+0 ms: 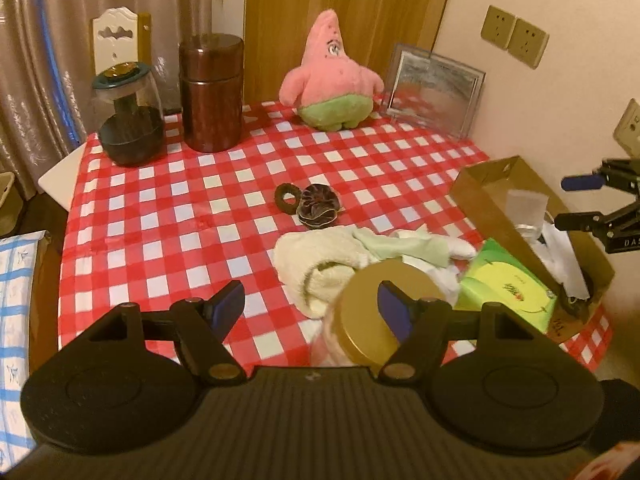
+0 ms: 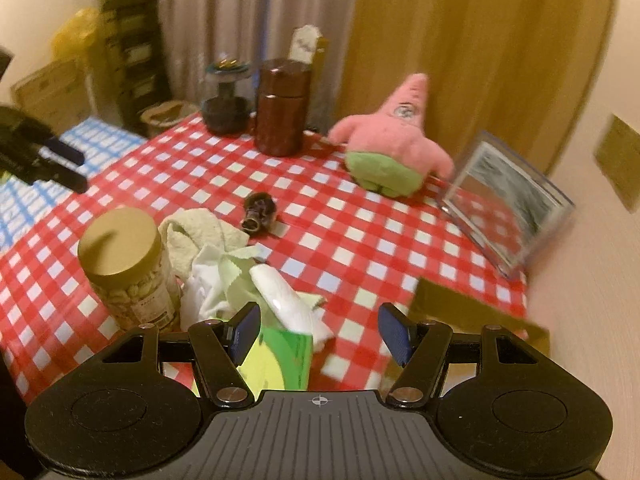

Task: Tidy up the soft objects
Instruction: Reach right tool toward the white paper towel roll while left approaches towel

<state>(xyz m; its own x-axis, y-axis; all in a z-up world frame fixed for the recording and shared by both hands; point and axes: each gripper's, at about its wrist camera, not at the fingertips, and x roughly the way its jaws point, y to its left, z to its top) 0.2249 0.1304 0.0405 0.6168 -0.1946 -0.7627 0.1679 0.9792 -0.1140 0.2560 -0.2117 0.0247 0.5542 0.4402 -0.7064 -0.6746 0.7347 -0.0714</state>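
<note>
Both empty: left hand-held gripper [image 1: 312, 306] and right hand-held gripper [image 2: 320, 330] hover wide apart, approaching. Just ahead, the towel and cloth heap [image 1: 320, 258] lies mid-tabletop [image 1: 160, 216] beside the gold-lidded jar [image 1: 378, 312]. Next: pinch one cloth. Patrick plush [image 1: 330, 80] waits far back.

On my surface [image 1: 168, 216], the plush toy [image 1: 331, 76] stands at the back, a canister [image 1: 211, 94] to its left, a mirror [image 1: 432, 88] to its right. The scrunchies [image 1: 308, 202] lie mid-surface, cloths [image 1: 360, 256] nearer me, the box [image 1: 480, 196] at right.
</note>
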